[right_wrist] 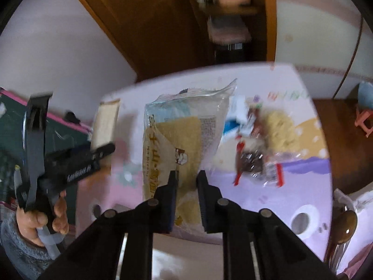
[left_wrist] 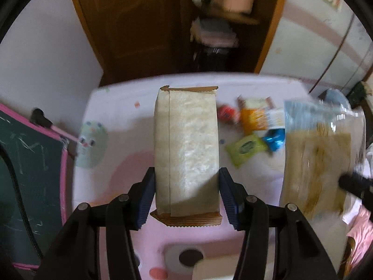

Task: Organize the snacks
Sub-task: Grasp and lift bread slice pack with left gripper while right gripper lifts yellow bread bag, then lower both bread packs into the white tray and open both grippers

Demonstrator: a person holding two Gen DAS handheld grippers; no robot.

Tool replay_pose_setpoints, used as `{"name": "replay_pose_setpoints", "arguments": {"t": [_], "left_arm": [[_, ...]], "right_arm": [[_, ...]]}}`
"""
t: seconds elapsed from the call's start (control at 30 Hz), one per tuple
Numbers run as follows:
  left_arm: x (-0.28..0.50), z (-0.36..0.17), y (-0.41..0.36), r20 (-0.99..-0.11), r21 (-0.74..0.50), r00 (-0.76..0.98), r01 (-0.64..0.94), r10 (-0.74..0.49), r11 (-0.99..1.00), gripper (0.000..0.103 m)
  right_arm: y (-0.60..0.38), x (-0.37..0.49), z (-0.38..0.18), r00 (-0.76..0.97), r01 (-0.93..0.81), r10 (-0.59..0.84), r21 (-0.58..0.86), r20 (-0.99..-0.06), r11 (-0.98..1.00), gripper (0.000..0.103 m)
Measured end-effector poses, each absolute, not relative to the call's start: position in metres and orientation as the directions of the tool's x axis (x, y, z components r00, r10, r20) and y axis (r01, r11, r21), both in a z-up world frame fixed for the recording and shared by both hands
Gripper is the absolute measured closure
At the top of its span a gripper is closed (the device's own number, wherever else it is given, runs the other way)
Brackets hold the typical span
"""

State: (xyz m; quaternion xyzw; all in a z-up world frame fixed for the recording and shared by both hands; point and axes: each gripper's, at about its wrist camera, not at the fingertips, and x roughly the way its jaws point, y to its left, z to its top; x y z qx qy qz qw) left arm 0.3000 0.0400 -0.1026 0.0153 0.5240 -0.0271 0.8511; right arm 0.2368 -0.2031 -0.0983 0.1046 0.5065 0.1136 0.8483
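Note:
A pale cream snack pack [left_wrist: 186,144] with brown crimped ends is clamped across its width by my left gripper [left_wrist: 186,200], whose blue pads press on both long sides. It hangs above the table [left_wrist: 116,107]. My right gripper [right_wrist: 187,186] is shut on the lower edge of a clear bag [right_wrist: 177,140] with tan contents and printed text, also off the table. In the left wrist view that bag [left_wrist: 317,158] is blurred at the right. In the right wrist view the cream pack [right_wrist: 105,123] shows at the left.
Small snacks lie on the table: red [left_wrist: 227,114], orange [left_wrist: 253,119], green [left_wrist: 244,148], blue [left_wrist: 275,138]. More packets [right_wrist: 251,163] and a yellow bag [right_wrist: 279,130] lie to the right. A pink-framed chalkboard [left_wrist: 28,163] stands left; a wooden door [left_wrist: 130,23] is behind.

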Motion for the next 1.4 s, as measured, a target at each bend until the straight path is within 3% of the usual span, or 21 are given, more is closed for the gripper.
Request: {"name": "replay_pose_setpoints", "arguments": {"t": [0.27,0.57,1.0,1.4], "left_arm": [[0.205,0.001,0.034,-0.793,-0.043,0.596,0.153,-0.127,0.987,0.051],[0.098,0.053,0.028,-0.713,-0.091,0.663,0.236,-0.229,0.967,0.051],[0.009,0.013,0.005,-0.705,-0.130,0.655,0.258,-0.272,0.957,0.051],[0.004,-0.053,0.004,-0.802,-0.111,0.564,0.183,-0.197,0.977,0.051]], "right_arm": [[-0.218,0.155,-0.003,0.673,-0.127,0.292,0.283,-0.680,0.951,0.087],[-0.223,0.059,0.034,0.758,-0.174,0.323,0.301,-0.568,0.938,0.087],[-0.219,-0.020,0.003,0.772,-0.165,0.314,0.302,-0.553,0.939,0.087],[-0.206,-0.022,-0.054,0.662,-0.132,0.306,0.295,-0.684,0.946,0.087]]}}
